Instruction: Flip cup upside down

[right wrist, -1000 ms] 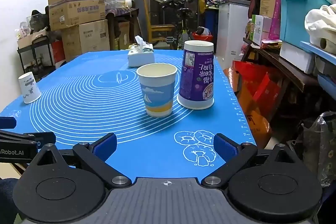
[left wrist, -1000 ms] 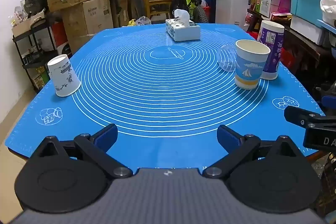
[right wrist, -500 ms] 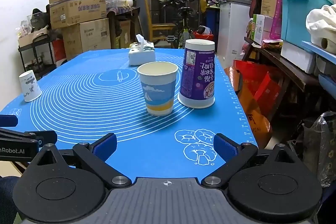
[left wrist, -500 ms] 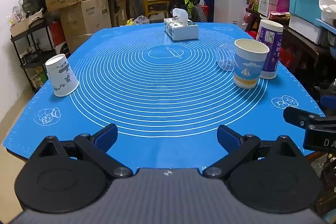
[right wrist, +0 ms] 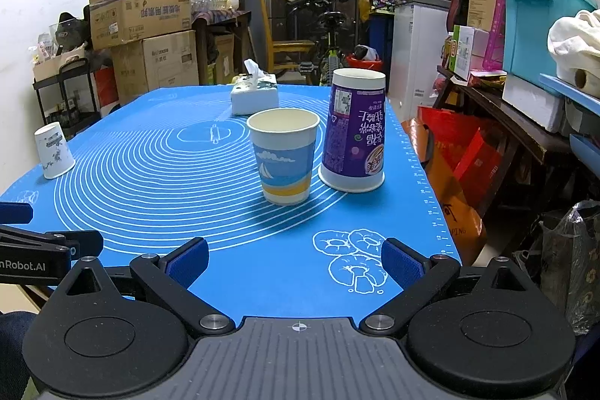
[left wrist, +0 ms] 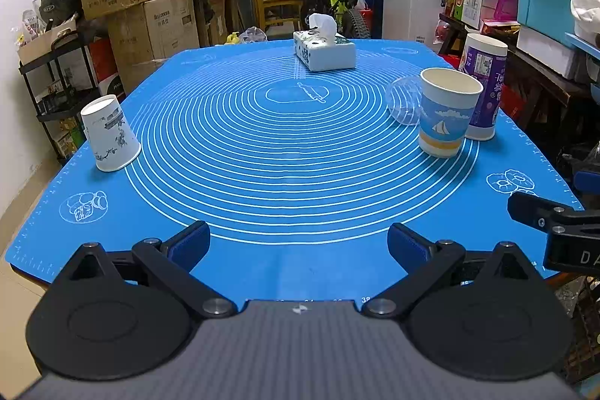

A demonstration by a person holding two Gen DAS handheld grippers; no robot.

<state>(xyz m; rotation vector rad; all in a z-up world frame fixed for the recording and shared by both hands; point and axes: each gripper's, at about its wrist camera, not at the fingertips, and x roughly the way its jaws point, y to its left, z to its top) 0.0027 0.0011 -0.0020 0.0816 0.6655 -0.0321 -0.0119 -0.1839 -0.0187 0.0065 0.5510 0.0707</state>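
Both tongs hang wide and empty over the near edge of the tabletop (right wrist: 262, 287). The right tongs (right wrist: 294, 263) face the sail cup (right wrist: 285, 162), which stands upright, mouth up, at about 12 o'clock ahead of them, on the mat and well apart from the fingers (right wrist: 399, 263). Just beside it at 2 o'clock stands an upturned purple cup (right wrist: 354, 130); the two look close, and whether they touch I cannot tell. The left tongs (left wrist: 298, 244) see the same sail cup (left wrist: 446, 113) at 1 o'clock, a clear cup (left wrist: 405, 100) lying just behind it, a white cup (left wrist: 108, 134) already mouth down at 10 o'clock, and a tissue box (left wrist: 324, 49) at 12.

The step in hand is judged to be the right tongs' reach. To do it well, come in low and level, straddle the cup at mid-height, keep the right finger out of the purple cup, and close gently, since thin paper dents. Then lift clear before rolling the wrist over.
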